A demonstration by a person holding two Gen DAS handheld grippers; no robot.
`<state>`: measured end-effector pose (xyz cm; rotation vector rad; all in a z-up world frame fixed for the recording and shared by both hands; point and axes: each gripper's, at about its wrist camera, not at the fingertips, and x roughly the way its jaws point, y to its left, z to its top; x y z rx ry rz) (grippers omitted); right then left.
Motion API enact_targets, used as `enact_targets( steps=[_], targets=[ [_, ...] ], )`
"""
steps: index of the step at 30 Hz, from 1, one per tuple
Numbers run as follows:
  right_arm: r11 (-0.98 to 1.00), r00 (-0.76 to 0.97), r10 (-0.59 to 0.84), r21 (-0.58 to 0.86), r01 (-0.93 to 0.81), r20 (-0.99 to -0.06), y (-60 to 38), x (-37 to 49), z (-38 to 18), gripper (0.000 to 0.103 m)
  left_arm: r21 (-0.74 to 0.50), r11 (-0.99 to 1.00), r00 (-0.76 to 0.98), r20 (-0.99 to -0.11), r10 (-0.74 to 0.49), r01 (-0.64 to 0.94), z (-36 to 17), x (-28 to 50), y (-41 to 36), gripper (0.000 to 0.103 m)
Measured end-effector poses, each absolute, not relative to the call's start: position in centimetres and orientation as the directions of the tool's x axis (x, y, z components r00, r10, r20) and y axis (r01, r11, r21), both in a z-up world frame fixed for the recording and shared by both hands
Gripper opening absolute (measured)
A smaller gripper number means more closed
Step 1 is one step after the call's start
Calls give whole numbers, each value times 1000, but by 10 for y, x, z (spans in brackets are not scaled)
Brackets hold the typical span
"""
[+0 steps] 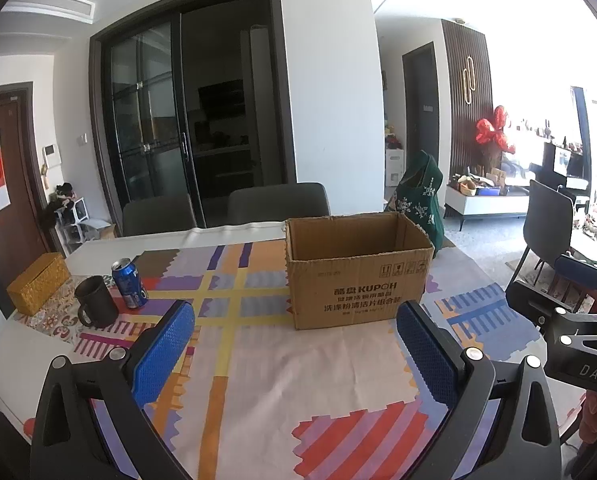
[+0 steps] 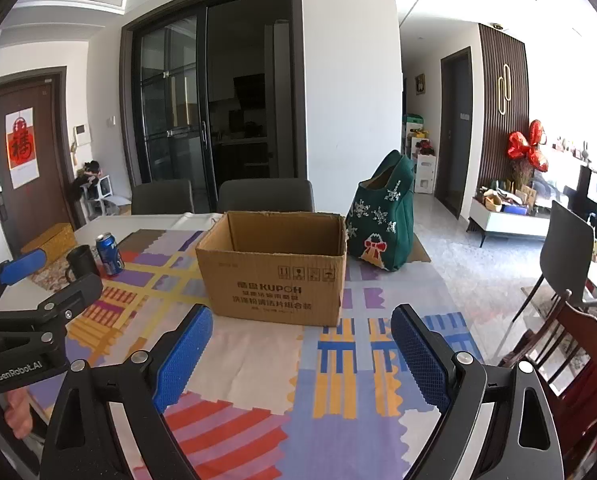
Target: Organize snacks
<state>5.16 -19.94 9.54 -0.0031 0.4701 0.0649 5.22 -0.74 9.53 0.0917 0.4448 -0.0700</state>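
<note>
I have both grippers raised over the near part of the worktop [image 2: 258, 344], which is covered by a patterned cloth [image 1: 258, 360]. My left gripper [image 1: 294, 344] has its blue-padded fingers [image 1: 162, 352] spread wide with nothing between them. My right gripper [image 2: 298, 352] is the same: fingers [image 2: 182, 360] wide apart and holding nothing.

The box [image 1: 358, 272] stands upright ahead of both grippers, top flaps gone or folded down, its open mouth facing up. From the right wrist view I can see part of its inside walls, but not the bottom, so I cannot tell whether anything lies in it. Just beside the box, on its right and a little behind, a green bag [image 2: 382, 224] with white snowflakes and a red bow stands on the worktop; its contents are hidden from me.

Well to the left of the box, a blue can [image 1: 129, 284] stands upright, and a dark mug [image 1: 96, 302] sits just beside it, nearer to me. Behind them, near the worktop's left edge, lies a yellow woven case [image 1: 38, 282]. Two grey chairs [image 2: 264, 196] are pushed in at the far side.
</note>
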Motion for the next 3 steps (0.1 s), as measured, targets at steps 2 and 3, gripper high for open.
enact_targets(
  steps=[2,3],
  targets=[
    [998,888,62,11,-64,-455,-199,53,95,92,72,994,898,-437,-48,88,94,54,-7,103],
    [998,888,61,12,-63,-456,-199,52,95,92,71,994,897,-440,-48,88,94,54,-7,103]
  ],
)
